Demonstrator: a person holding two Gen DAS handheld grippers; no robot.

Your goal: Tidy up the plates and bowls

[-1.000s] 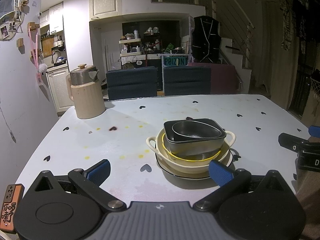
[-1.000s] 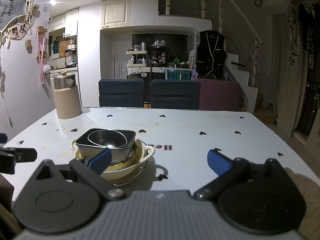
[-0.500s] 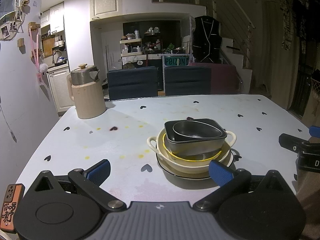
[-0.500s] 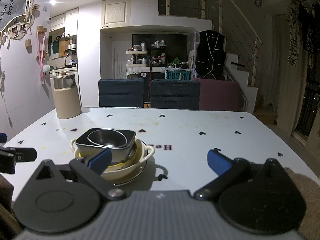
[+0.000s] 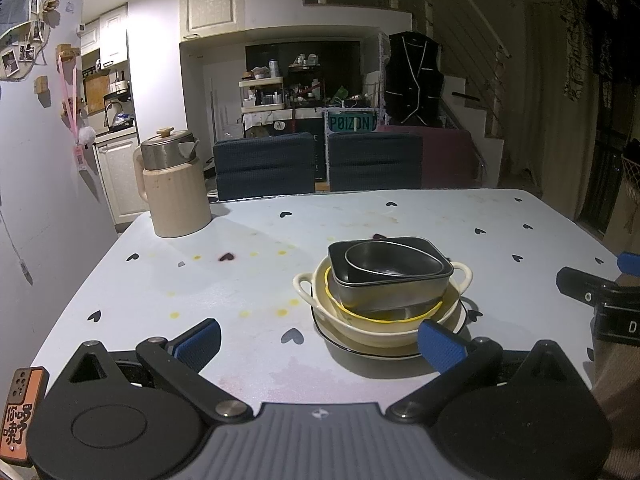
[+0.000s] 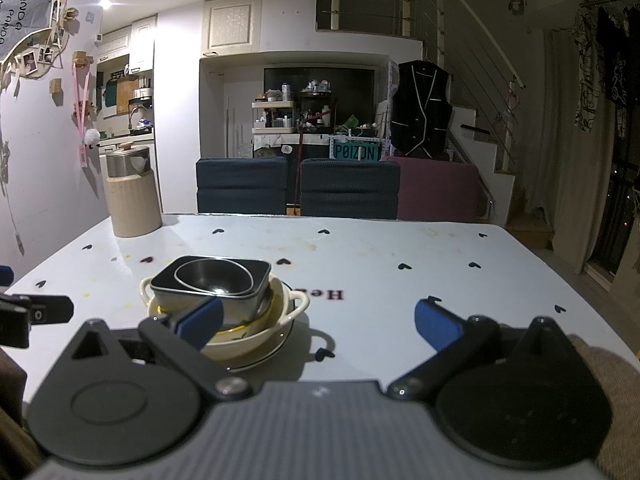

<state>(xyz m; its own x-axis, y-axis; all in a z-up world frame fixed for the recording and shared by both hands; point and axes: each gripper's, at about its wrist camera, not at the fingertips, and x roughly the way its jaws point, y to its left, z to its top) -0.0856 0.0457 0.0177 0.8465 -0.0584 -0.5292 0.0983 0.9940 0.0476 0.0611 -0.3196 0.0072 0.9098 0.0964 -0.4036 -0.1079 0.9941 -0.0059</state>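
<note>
A stack of dishes stands on the table: a round metal bowl (image 5: pixel 390 258) inside a rectangular metal container (image 5: pixel 408 292), inside a cream two-handled bowl (image 5: pixel 376 330), on a white plate (image 5: pixel 360 350). The stack also shows in the right wrist view (image 6: pixel 224 300). My left gripper (image 5: pixel 318 338) is open and empty, just in front of the stack. My right gripper (image 6: pixel 316 318) is open and empty, to the right of the stack. Its left fingertip (image 6: pixel 202 318) overlaps the stack in view.
A cream jug with a metal lid (image 5: pixel 172 190) stands at the table's far left corner. Two dark blue chairs (image 5: pixel 264 168) and a maroon one (image 6: pixel 438 188) stand behind the table (image 5: pixel 240 280). A wall is on the left.
Nothing has visibly moved; both grippers stay open and still near the stack.
</note>
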